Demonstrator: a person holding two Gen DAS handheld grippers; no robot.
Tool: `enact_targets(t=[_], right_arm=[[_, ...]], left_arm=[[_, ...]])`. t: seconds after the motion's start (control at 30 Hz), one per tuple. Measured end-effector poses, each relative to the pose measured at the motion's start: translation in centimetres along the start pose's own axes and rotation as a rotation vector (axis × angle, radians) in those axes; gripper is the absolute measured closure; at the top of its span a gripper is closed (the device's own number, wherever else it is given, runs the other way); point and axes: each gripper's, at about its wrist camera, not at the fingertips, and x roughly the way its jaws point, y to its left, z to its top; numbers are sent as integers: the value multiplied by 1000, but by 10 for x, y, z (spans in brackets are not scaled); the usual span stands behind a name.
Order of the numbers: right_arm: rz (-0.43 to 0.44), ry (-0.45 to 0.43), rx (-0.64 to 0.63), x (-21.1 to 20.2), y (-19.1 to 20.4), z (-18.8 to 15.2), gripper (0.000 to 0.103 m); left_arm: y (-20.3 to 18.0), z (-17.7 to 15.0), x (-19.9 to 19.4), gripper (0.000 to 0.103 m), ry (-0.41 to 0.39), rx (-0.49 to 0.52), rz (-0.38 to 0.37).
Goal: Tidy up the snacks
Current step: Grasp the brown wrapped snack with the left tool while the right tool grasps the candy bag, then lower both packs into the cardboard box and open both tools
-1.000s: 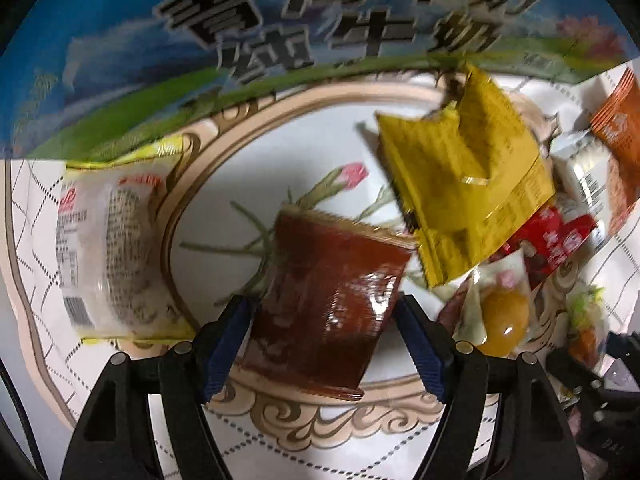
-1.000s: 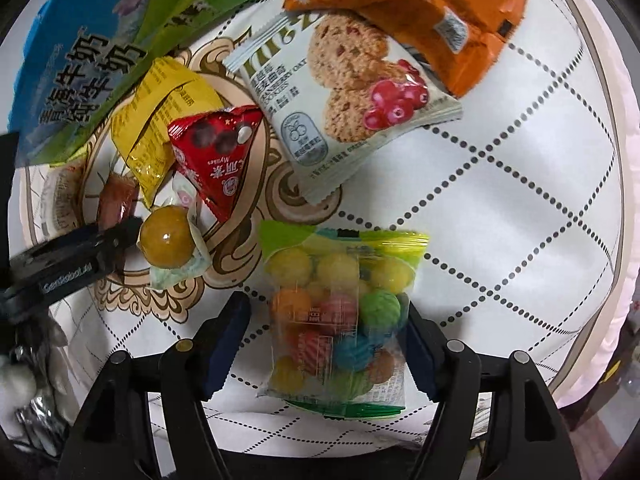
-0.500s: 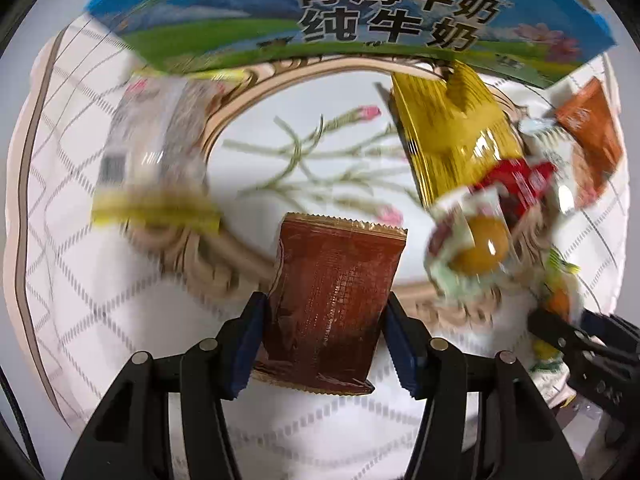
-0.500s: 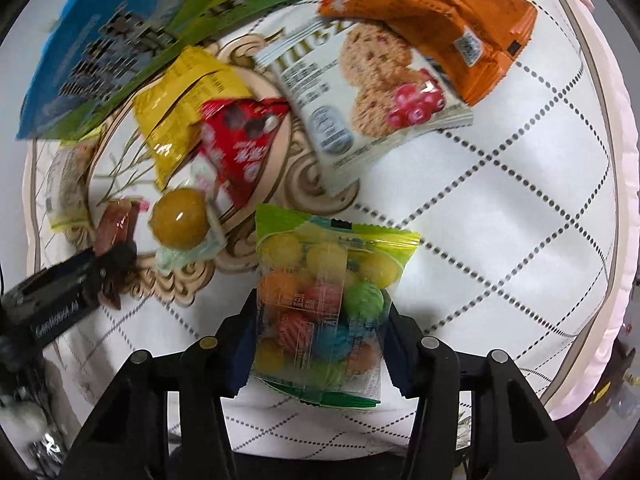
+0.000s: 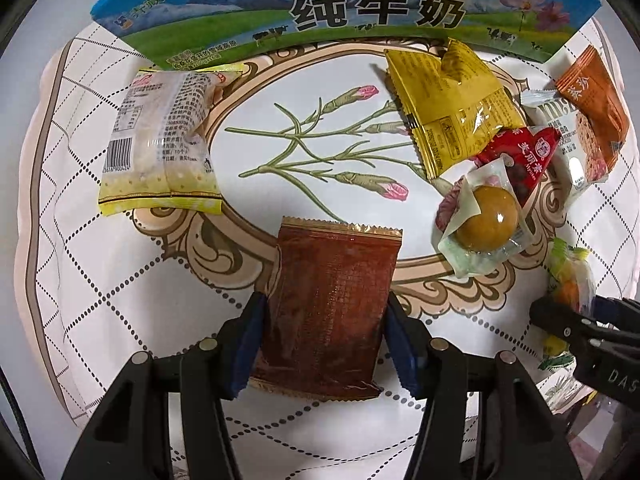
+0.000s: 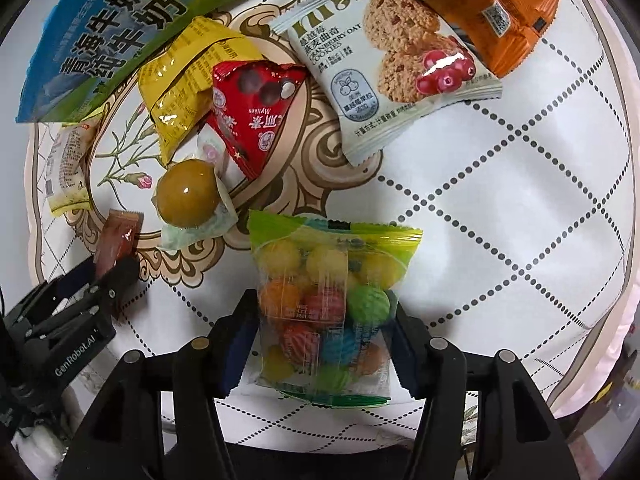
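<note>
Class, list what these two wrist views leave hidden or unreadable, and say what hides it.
- Left wrist view: the clear bag of coloured candy balls is mostly hidden by the right claw.
- Right wrist view: the brown foil packet is partly covered by the left claw.
- Both views: the blue-green milk carton is cut off at the frame edge.

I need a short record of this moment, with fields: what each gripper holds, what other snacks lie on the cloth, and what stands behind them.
left gripper: shut on brown packet
right gripper: shut on candy ball bag
surface: patterned cloth
loose snacks: yellow packet, red triangle pack, cookie packet, orange packet, pale bun packet, round wrapped sweet
behind: milk carton
</note>
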Motion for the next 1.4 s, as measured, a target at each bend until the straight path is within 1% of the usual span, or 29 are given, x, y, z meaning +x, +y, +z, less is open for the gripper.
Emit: enact_targets(t=[0.07,0.1,0.13,0.17,0.2,0.27,0.33,0.4,0.47,0.53,0.57,0.63,0.73,0.77,0.83,0.87,0.93,1.03,1.13,1.23,1.4], right_arm=[[-9,-12,-1,0,7,-2,42],[-15,-23,-9,-3,8,-3,48],[-12,-31,-11,-4,6,-4,48],[-10,-42,-11,-7,7,-6,49],[-5,-50,-14,-10,9,-8,49],[18,-59,-18,-20,13,-12,49],[56,-71,-23,-31,20,-15,49],[87,-93,-41,-46,30,-15,50],[119,-130,-69,-68,42,-12,50],[148,-179,-97,-97,53,-6,50],[159,-204,-107,-110,58,-2,50],[190,-253,-124,-139,66,9,50],[205,-317,-144,-178,78,39,50],[198,-335,-148,-185,84,47,50],[176,-365,-151,-199,90,73,50],[162,-373,-150,-203,92,86,50],[132,-377,-144,-204,94,111,50],[76,-364,-137,-195,95,147,50],[35,-340,-125,-183,95,167,50],[0,-309,-114,-163,95,186,50],[-45,-282,-111,-140,93,207,51]], left_arm=[[-2,4,0,49,-8,-3,0],[-1,4,-2,49,-10,-8,-5],[0,11,-7,49,-10,-14,-14],[-1,27,-15,49,-9,-20,-25],[-4,29,-29,49,-10,-24,-35],[-5,24,-43,49,-20,-30,-62],[-8,24,-64,49,-47,-29,-89],[-9,29,-92,49,-95,-29,-122],[-7,38,-124,49,-151,-34,-159],[-3,53,-160,49,-211,-43,-189],[1,61,-172,49,-231,-53,-209],[9,82,-198,49,-272,-75,-252],[19,120,-223,49,-320,-103,-278],[21,131,-225,49,-327,-111,-285],[26,157,-227,49,-325,-122,-289],[26,169,-221,49,-317,-129,-291],[29,190,-213,49,-288,-136,-300],[30,226,-187,49,-223,-156,-307],[29,249,-159,49,-157,-168,-306],[25,265,-129,49,-81,-167,-314],[18,278,-89,49,8,-161,-314]])
